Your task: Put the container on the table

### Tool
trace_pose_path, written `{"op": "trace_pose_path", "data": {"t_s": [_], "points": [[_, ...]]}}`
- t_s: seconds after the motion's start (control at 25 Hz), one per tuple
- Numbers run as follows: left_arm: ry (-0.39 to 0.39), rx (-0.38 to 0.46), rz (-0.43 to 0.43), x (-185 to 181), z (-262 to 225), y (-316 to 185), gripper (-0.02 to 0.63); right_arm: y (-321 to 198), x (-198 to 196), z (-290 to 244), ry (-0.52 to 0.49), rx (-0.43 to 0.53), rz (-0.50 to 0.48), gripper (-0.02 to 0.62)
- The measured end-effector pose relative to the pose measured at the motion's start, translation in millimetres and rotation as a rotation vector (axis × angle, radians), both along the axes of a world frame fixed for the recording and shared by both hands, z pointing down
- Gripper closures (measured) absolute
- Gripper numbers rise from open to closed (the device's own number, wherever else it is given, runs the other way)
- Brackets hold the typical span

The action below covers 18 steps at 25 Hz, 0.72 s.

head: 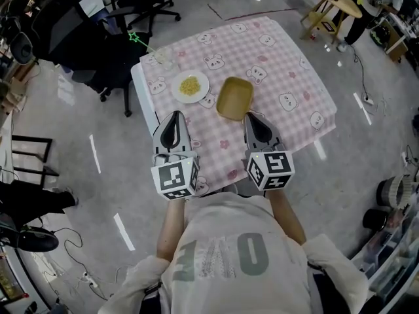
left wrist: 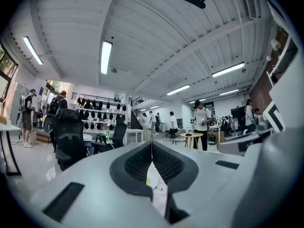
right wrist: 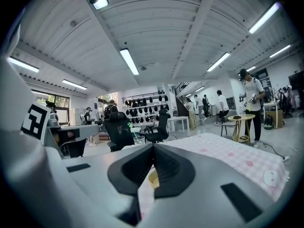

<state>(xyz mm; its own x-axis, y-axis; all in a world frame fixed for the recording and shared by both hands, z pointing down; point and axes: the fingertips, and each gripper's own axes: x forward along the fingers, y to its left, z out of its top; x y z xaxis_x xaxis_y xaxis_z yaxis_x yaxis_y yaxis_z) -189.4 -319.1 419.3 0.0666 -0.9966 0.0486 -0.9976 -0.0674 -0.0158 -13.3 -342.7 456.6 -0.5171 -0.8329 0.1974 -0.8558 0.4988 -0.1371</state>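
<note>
**Yellow container sits on checked table, both grippers shut and empty**

Head view: You stand at the near edge of the table, which is covered in a pink checked cloth printed with bear faces. The yellow container rests on the cloth near the middle, open side up. Just to its left is a white plate carrying yellow food. A clear cup with a green star-topped straw stands at the far left corner. Your left gripper hangs on the near side of the plate. Your right gripper points its tip just beside the container's near right corner, and you cannot tell from here whether they touch. Black office chairs stand off the table's far left.

Left gripper view: The left gripper has its two jaws pressed together tip to tip, with nothing between them. A strip of the pink cloth shows through the slot below the pads. A black chair stands on the left, and people stand about the far room.

Right gripper view: The right gripper is likewise closed on nothing. A sliver of the yellow container shows through the gap under the pads. The clear cup stands beyond, and the table stretches away to the right.
</note>
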Motion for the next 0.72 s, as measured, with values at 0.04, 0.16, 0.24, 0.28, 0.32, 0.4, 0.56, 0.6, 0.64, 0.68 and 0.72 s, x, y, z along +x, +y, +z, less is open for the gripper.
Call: {"op": "trace_pose_path", "data": {"t_s": [0.04, 0.16, 0.24, 0.28, 0.32, 0.4, 0.56, 0.6, 0.64, 0.68, 0.72], "points": [[0.005, -0.001, -0.002, -0.1, 0.5, 0.2, 0.577, 0.1, 0.2, -0.8, 0.0, 0.002, 0.001, 0.568], [0.013, -0.003, -0.002, 0.4, 3.1, 1.5, 0.578, 1.3, 1.3, -1.5, 0.002, 0.006, 0.003, 0.568], [0.011, -0.005, 0.001, 1.5, 4.0, 1.8, 0.577, 1.7, 2.8, -1.3, 0.002, 0.005, 0.007, 0.566], [0.01, -0.006, 0.001, 1.9, 4.0, 1.9, 0.578, 1.9, 3.8, -1.4, 0.002, 0.003, 0.009, 0.568], [0.01, -0.008, 0.0, 2.0, 3.9, 2.1, 0.578, 2.0, 4.6, -1.6, 0.002, 0.002, 0.01, 0.568], [0.011, -0.012, -0.002, 1.4, 4.6, 3.0, 0.578, 2.7, 5.2, -1.3, 0.001, -0.001, 0.01, 0.568], [0.017, -0.016, -0.008, -1.4, 7.6, 3.0, 0.578, 2.6, 4.8, 0.4, 0.001, -0.002, 0.01, 0.567], [0.02, -0.017, -0.008, -1.9, 8.0, 2.2, 0.578, 1.8, 5.0, 0.9, 0.001, -0.003, 0.011, 0.568], [0.024, -0.019, -0.008, -2.1, 8.5, 1.2, 0.578, 0.9, 5.2, 1.7, 0.002, -0.004, 0.012, 0.568], [0.028, -0.02, -0.007, -2.2, 9.1, 0.2, 0.578, 0.0, 5.5, 2.7, 0.002, -0.007, 0.013, 0.568], [0.032, -0.022, -0.006, -2.3, 9.7, -0.8, 0.578, -1.0, 5.8, 3.7, 0.002, -0.009, 0.013, 0.568]]}}
